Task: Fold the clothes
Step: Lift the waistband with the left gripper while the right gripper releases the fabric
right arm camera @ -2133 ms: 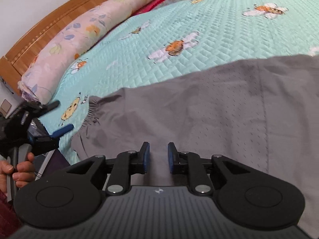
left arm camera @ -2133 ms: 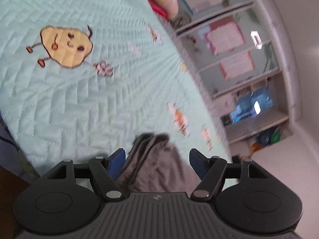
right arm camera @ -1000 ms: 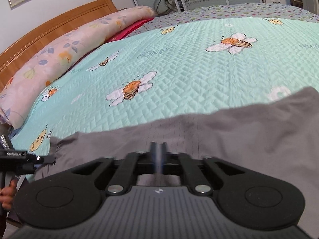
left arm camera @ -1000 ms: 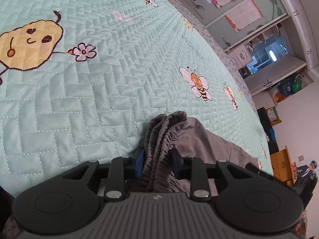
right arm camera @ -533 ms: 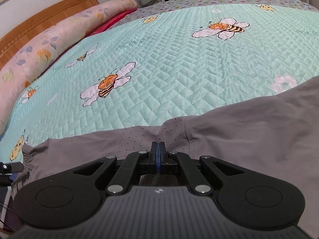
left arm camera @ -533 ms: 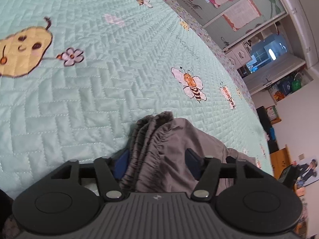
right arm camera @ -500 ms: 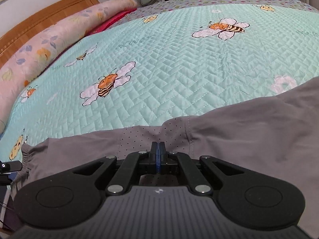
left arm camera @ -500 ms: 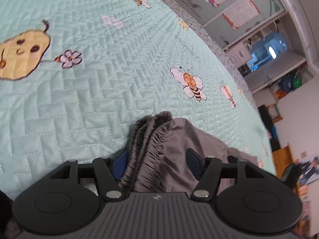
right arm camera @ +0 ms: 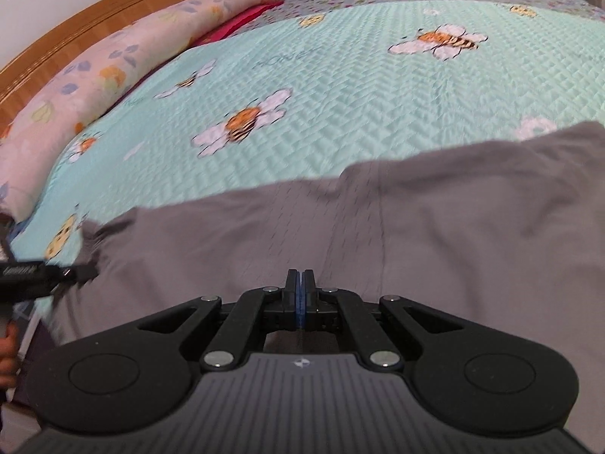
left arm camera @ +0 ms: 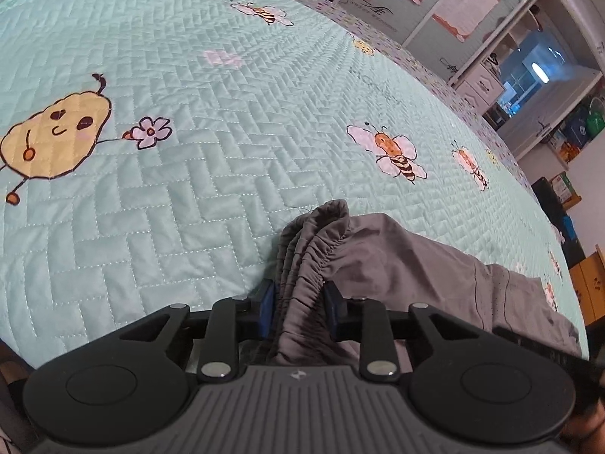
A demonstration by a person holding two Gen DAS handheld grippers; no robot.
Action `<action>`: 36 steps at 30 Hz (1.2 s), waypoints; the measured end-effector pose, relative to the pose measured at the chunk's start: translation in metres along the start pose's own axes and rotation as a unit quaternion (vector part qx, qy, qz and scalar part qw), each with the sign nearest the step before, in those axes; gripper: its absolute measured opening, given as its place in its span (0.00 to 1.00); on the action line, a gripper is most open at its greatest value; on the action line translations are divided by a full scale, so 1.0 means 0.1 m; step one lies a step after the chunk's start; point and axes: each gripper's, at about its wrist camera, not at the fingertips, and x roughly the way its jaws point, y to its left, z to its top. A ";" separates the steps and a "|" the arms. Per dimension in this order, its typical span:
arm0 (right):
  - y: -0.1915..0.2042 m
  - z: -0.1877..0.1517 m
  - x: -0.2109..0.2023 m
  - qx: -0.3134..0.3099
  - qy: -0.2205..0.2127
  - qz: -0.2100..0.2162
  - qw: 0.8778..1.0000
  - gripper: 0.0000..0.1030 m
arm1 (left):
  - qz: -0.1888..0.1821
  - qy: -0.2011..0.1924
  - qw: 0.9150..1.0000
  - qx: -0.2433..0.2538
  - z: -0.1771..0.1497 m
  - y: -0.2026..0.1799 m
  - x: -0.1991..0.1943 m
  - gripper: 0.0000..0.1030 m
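A grey garment (left arm camera: 397, 265) with a gathered elastic waistband lies on the mint quilted bedspread (left arm camera: 189, 189). The bunched waistband (left arm camera: 302, 295) sits between the blue pads of my left gripper (left arm camera: 298, 302), whose jaws are closing and press on it from both sides. In the right wrist view the garment (right arm camera: 435, 219) spreads wide across the bed. My right gripper (right arm camera: 300, 283) is shut, its tips pinching the thin grey cloth near a seam. The left gripper (right arm camera: 85, 272) shows at the far left of that view, at the garment's waistband end.
A long floral pillow (right arm camera: 113, 64) and a wooden headboard (right arm camera: 94, 22) line the bed's far left. Shelves and cupboards (left arm camera: 491, 38) stand beyond the bed's far side. A hand (right arm camera: 7, 355) holds the left gripper's handle near the bed edge (left arm camera: 113, 340).
The left jaws spread apart half a second ago and have come back in on the waistband. The right gripper stayed shut and shifted, so more grey cloth fills its view.
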 end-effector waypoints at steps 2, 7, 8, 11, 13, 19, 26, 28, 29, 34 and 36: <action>0.04 -0.09 -0.08 -0.005 0.005 0.007 1.000 0.00 | -0.003 0.000 1.000 -0.006 0.00 0.01 -0.01 0.27; 0.14 -0.33 -0.25 -0.020 0.016 0.014 1.000 0.00 | -0.005 0.000 1.000 -0.012 0.00 0.03 -0.01 0.27; 0.16 -0.37 -0.29 -0.026 0.017 0.014 0.999 0.00 | -0.007 0.000 1.000 -0.016 0.00 0.04 -0.02 0.27; 0.20 -0.45 -0.41 -0.040 0.013 0.013 0.999 0.00 | -0.011 0.000 0.999 -0.030 0.01 0.07 -0.02 0.25; 0.22 -0.47 -0.51 -0.043 0.003 0.013 0.999 0.01 | -0.012 -0.001 0.999 -0.032 0.00 0.08 -0.03 0.25; 0.24 -0.56 -0.67 -0.060 0.002 0.024 0.998 0.02 | -0.017 -0.004 0.999 -0.045 0.00 0.11 -0.03 0.25; 0.17 -0.64 -0.65 -0.060 0.016 0.032 0.998 0.03 | -0.023 -0.008 0.998 -0.051 -0.02 0.14 -0.06 0.22; 0.19 -0.66 -0.65 -0.074 0.020 0.032 0.997 0.03 | -0.026 -0.009 0.998 -0.055 -0.02 0.15 -0.07 0.21; 0.17 -0.70 -0.59 -0.074 0.034 0.031 0.996 0.03 | -0.029 -0.009 0.998 -0.059 -0.02 0.16 -0.07 0.20; 0.10 -0.73 -0.59 -0.056 0.033 0.039 0.997 0.01 | -0.044 -0.011 0.995 -0.092 -0.03 0.22 -0.10 0.17; 0.05 -0.71 -0.62 -0.037 0.033 0.047 0.998 0.01 | -0.056 -0.013 0.992 -0.114 -0.03 0.23 -0.13 0.15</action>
